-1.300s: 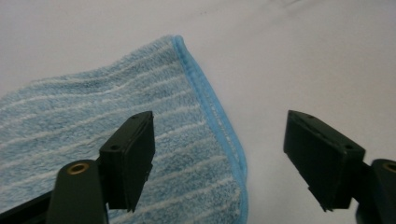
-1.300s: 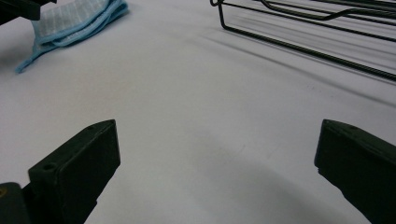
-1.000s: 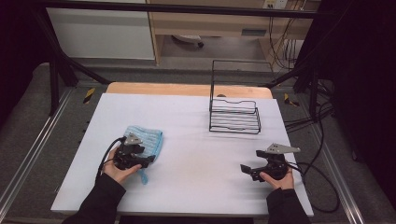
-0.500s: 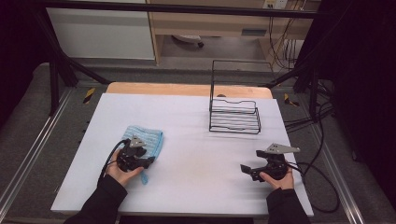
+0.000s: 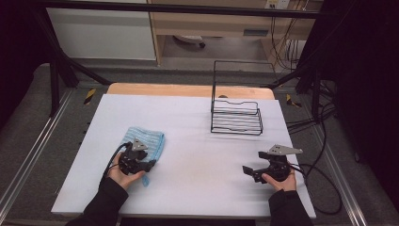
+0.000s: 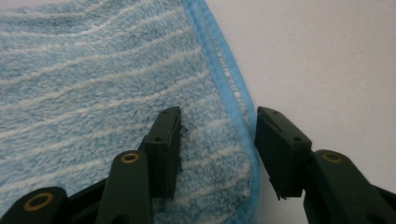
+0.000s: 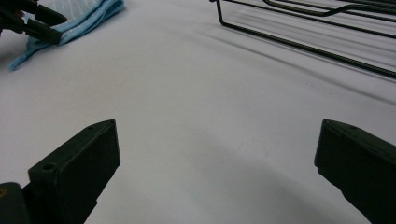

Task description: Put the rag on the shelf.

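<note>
The left gripper (image 6: pixel 217 140) sits low over a blue striped microfibre cloth (image 6: pixel 93 79), jaws apart and straddling the cloth's stitched hem (image 6: pixel 224 70). One jaw presses into the fluffy pile while the other stands just past the hem, over bare white counter (image 6: pixel 327 56). Nothing is clamped; the bound edge simply runs up between the two jaws.

From the high view, the cloth (image 5: pixel 149 138) lies bunched directly ahead of and partly beneath the left gripper (image 5: pixel 146 165), with a loose blue tail peeking out beside the hand. The right gripper (image 5: pixel 249 172) rests well away on the counter (image 5: pixel 197 122), jaws wide apart and holding nothing, aimed across the open surface toward the cloth. In the right gripper view the cloth (image 7: pixel 81 21) shows far ahead and off to one side, while the black wire rack (image 7: pixel 303 35) stretches across the far side ahead of the jaws.

As for handling, this cloth looks light, soft and limp. It should fold and drape the moment it lifts, with nothing stiff to lean on. The plush pile ought to give the jaws good friction, so slipping seems unlikely. The stitched hem looks like the firmest place to pinch, right where the left gripper straddles it.
</note>
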Motion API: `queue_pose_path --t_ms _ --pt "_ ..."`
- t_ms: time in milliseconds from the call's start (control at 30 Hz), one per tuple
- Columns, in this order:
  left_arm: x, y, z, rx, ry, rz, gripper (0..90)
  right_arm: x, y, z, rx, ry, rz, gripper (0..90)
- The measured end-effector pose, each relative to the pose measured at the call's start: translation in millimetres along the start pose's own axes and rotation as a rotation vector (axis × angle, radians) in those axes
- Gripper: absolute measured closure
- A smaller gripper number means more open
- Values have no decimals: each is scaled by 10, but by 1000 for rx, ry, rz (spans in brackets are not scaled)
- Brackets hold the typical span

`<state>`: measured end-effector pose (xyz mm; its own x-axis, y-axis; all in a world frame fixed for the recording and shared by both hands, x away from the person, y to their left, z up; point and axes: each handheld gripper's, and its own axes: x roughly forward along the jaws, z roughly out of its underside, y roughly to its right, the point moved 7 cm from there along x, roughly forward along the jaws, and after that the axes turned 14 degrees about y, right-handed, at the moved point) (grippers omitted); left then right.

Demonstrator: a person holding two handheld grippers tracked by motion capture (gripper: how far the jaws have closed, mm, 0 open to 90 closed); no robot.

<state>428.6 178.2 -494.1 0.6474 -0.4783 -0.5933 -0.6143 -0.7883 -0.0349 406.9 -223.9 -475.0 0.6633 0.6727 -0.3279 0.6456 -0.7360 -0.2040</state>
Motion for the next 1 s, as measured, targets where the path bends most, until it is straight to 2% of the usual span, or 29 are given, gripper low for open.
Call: queue_pose_path --t_ms 133,300,433,600,867,1000 --pt "14 -5 -9 -4 -12 -7 529 4 -1 -1 2 0 0 7" --pt "23 -21 -24 -13 -22 -22 595 -8 6 -16 3 11 3 7" --pt "24 -66 -31 -17 -23 -26 697 -5 8 -13 0 9 3 7" --pt "21 -88 -37 -26 -13 -27 761 -2 5 -10 1 6 3 7" --pt "-22 -173 -55 -123 23 35 811 -3 13 -14 -4 5 1 8" --pt "-68 -200 -82 -146 46 52 818 -11 12 -20 3 8 2 7"
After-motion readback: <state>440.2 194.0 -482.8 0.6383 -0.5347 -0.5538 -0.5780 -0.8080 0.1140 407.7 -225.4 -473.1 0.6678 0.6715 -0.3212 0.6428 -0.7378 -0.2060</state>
